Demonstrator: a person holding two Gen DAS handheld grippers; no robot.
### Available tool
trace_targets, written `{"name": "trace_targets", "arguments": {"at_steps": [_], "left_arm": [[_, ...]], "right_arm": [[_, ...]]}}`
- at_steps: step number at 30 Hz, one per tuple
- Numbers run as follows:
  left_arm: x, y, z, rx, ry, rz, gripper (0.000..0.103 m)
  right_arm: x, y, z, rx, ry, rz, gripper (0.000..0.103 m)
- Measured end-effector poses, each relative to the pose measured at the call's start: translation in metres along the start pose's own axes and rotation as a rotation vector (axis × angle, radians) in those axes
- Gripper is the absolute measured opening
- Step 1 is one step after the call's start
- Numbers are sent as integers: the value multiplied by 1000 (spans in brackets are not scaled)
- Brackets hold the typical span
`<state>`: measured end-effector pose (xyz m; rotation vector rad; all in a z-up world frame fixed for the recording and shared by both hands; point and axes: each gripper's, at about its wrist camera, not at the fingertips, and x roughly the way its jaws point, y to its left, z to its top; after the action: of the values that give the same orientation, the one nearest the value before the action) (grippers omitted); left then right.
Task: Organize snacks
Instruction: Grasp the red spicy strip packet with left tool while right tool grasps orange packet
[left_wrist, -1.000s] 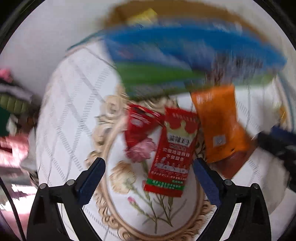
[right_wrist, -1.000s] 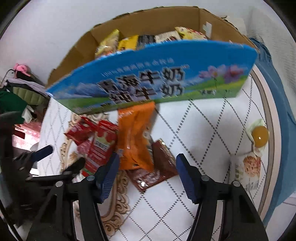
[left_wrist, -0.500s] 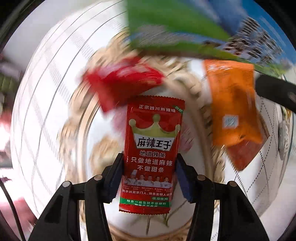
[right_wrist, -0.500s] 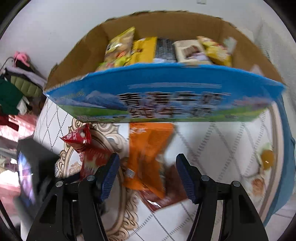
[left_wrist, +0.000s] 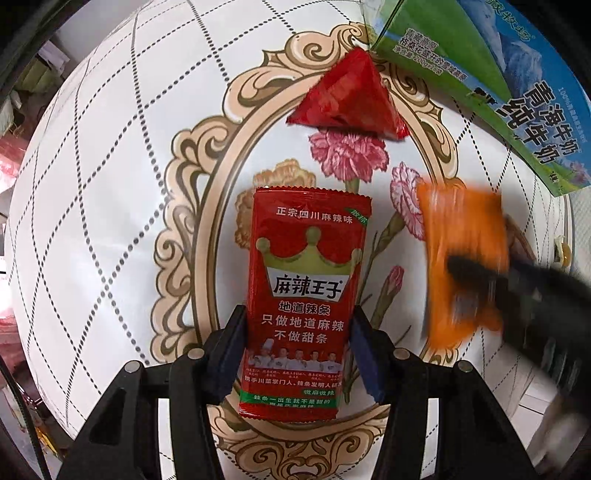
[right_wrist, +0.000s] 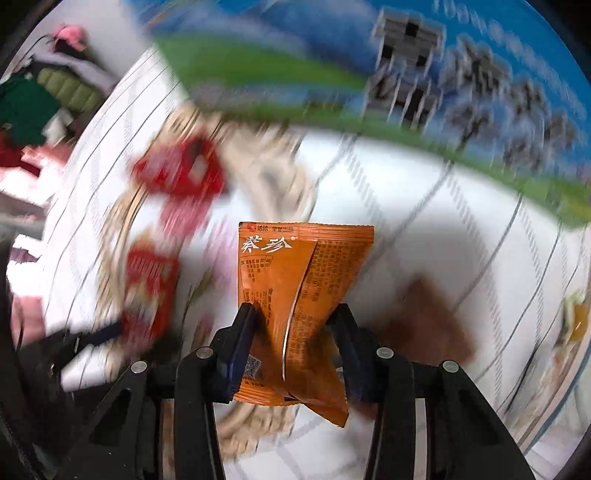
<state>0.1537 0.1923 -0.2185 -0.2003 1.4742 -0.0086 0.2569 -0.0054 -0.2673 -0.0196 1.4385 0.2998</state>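
While the left gripper (left_wrist: 297, 350) points down at the table, its blue pads press both long edges of the red crown-printed packet (left_wrist: 303, 295), so it is clenched on that packet; the packet's lower end sits between the fingers and its top edge reaches forward, away from the claw, over the flowered tablecloth (left_wrist: 110, 184). Ahead of the claw, past the packet's top, lies a red triangular packet (left_wrist: 349, 98) on the cloth's ornate oval border, apart from the held one. Ahead and to the right, the blue-and-green printed side of the carton (left_wrist: 517, 92) fills the corner. To the right of the claw the orange packet (right_wrist: 303, 306) appears motion-blurred with a dark gripper across it. In the right wrist view, the right gripper (right_wrist: 295, 339) has just been closing and now pinches that orange packet at its waist, creasing it; the packet's top edge points forward from the claw. Right of this claw a brown packet (right_wrist: 424, 325) lies on the cloth, blurred. Left of it, red packets show only as smears.
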Motion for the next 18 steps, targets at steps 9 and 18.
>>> {"name": "trace_targets", "arguments": {"at_steps": [9, 18], "left_arm": [[10, -16, -27, 55, 25, 30, 56], [17, -55, -12, 117, 46, 96, 59]], "right_arm": [[4, -25, -67, 60, 57, 55, 46], [-16, -39, -76, 170, -39, 19, 64]]}}
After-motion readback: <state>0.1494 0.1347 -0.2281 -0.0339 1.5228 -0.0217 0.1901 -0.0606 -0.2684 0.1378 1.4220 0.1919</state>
